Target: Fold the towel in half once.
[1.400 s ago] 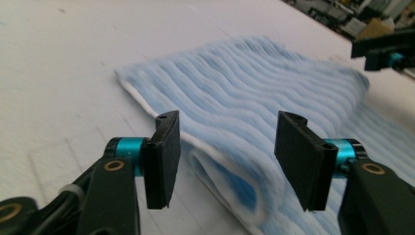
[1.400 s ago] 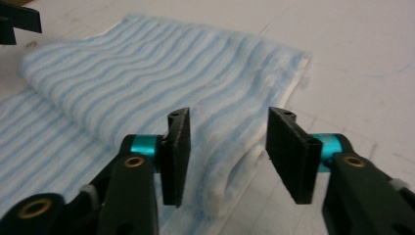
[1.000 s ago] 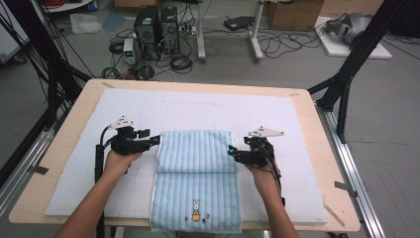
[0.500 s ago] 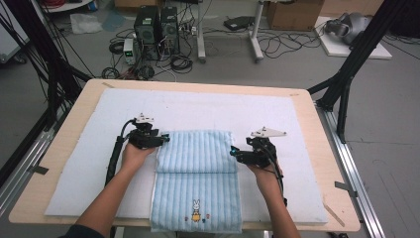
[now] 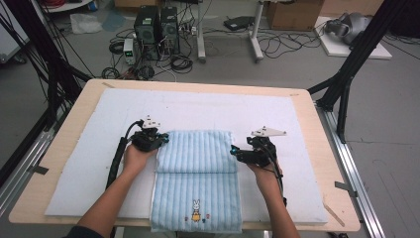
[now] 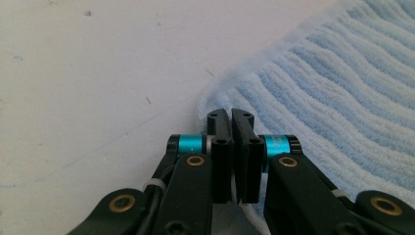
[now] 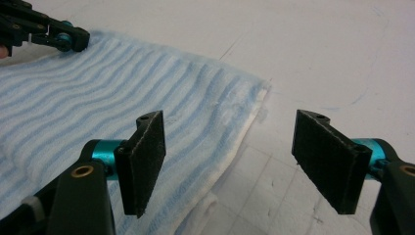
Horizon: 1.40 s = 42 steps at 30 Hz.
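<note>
Left claw [image 6: 231,120] on towel [image 5: 198,168] corner

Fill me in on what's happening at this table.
A person is folding a light blue striped towel on a white mat, a gripper in each hand. The left gripper has just been closing and now pinches the towel's edge at a far corner. The right gripper is open, its jaws straddling the towel's opposite edge without gripping it. The towel already lies partly folded, its rabbit-embroidered end hanging over the table's near edge.
</note>
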Available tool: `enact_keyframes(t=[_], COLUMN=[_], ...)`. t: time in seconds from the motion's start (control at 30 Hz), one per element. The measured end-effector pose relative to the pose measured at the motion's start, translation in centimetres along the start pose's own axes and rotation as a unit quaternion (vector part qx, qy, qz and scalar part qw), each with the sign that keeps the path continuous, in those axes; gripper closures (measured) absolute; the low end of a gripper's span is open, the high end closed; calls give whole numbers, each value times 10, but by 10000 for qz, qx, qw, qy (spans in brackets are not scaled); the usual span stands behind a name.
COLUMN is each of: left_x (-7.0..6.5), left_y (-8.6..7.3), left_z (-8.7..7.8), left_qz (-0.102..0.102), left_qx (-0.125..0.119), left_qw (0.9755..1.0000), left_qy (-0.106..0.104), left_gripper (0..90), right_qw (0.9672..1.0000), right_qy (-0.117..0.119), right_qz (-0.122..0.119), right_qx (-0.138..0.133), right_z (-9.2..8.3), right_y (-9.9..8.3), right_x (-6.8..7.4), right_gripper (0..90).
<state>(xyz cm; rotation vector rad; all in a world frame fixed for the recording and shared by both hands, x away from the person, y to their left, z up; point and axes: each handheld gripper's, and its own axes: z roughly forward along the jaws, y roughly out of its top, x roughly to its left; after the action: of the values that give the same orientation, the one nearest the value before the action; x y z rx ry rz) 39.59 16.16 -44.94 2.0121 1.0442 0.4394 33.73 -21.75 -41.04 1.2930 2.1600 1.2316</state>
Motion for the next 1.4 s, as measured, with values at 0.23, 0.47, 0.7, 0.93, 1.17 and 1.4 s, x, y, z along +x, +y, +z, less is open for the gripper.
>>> enact_keyframes(t=[0.23,0.47,0.7,0.93,1.17,1.4], left_x=[4,6,8,11,14,18], left_y=[1,1,1,1,1,4], left_z=[-4,-5,-6,-8,-8,-12], left_qz=[-203,-325,-441,-535,-652,-809], left_qx=[-137,-220,-306,-417,-487,-704], left_qw=[9997,9991,9983,9972,9963,9938], left_qy=[-80,-175,-245,-308,-265,-294], left_gripper=[865,867,868,872,871,872], right_qw=[9999,9996,9976,9958,9943,9939], right_qy=[-50,-4,-189,-328,-586,-604], right_qz=[135,102,319,371,-60,-456], right_qx=[-27,256,577,772,890,803], right_z=[14,39,65,84,88,86], right_y=[10,21,26,25,26,27], right_x=[-6,-9,-16,-16,-12,-6], right_gripper=[203,128,293,483,753,871])
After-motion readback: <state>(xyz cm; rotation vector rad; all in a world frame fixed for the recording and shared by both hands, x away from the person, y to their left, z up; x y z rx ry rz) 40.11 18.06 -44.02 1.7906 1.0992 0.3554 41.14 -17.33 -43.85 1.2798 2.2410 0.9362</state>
